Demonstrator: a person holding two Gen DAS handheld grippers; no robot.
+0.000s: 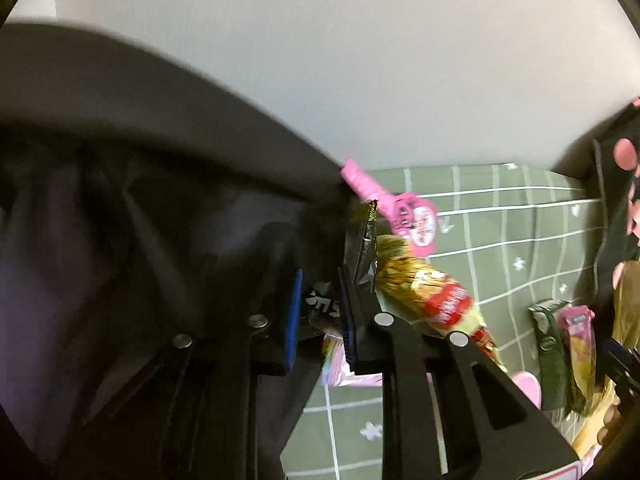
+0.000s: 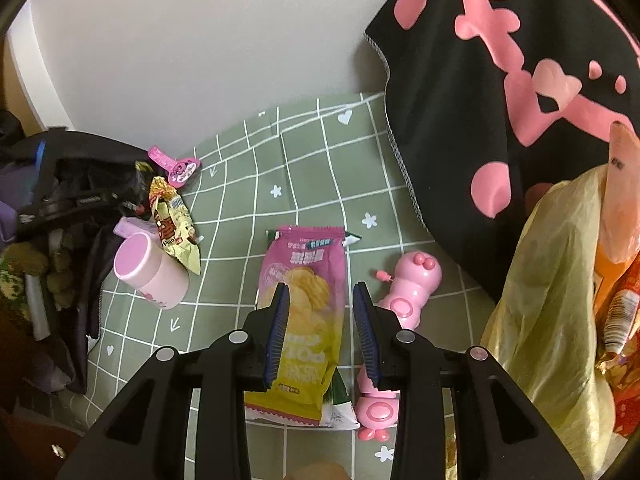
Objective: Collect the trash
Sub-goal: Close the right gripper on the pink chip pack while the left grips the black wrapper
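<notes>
While right claw [image 2: 320,334] gapes, chip packet [image 2: 302,312] lies beneath

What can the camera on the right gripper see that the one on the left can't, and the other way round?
Only the right view shows the pink toy, the pink cup's whole body and the right hand-held gripper, open over the chip packet. Only the left view shows the left hand-held gripper up close, with a dark wrapper between its pads. Both show the green checked cloth, the small pink wrapper and the yellow-red snack bag.
</notes>
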